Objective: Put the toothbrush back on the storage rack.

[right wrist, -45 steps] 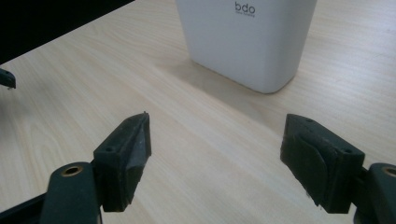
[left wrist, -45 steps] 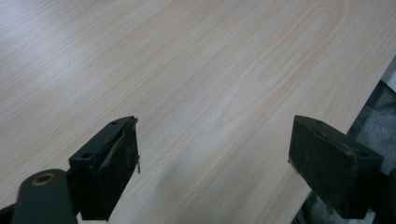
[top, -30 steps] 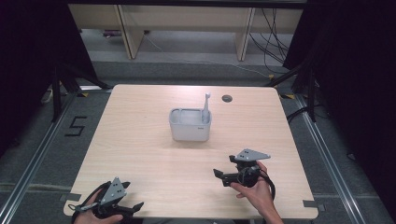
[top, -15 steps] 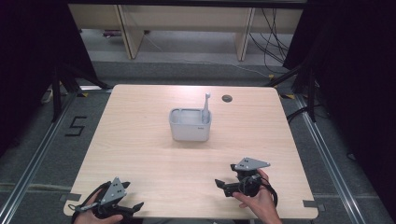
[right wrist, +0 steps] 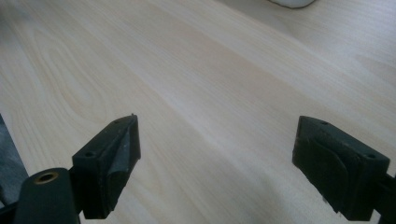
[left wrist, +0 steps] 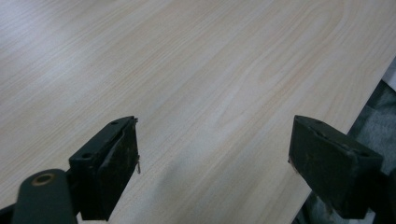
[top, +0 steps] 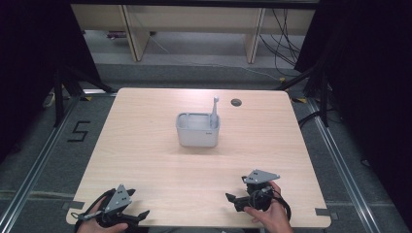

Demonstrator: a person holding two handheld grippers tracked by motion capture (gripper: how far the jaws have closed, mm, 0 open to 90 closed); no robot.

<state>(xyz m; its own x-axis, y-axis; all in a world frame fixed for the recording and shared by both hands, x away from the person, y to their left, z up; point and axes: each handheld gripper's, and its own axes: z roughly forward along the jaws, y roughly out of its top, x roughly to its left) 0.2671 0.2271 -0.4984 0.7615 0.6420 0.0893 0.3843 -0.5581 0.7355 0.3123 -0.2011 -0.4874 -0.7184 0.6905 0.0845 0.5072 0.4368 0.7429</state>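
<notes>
Both grippers sit at the near edge of the table, jaws spread wide with nothing but bare wood between them. The grey caddy, with a toothbrush standing upright in its right compartment, is well ahead of the right gripper and off to the side of its jaws. The left gripper is even further off. I'd swing the right one round to face the handle, keep it wide, and close only once the handle's properly between the pads.
</notes>
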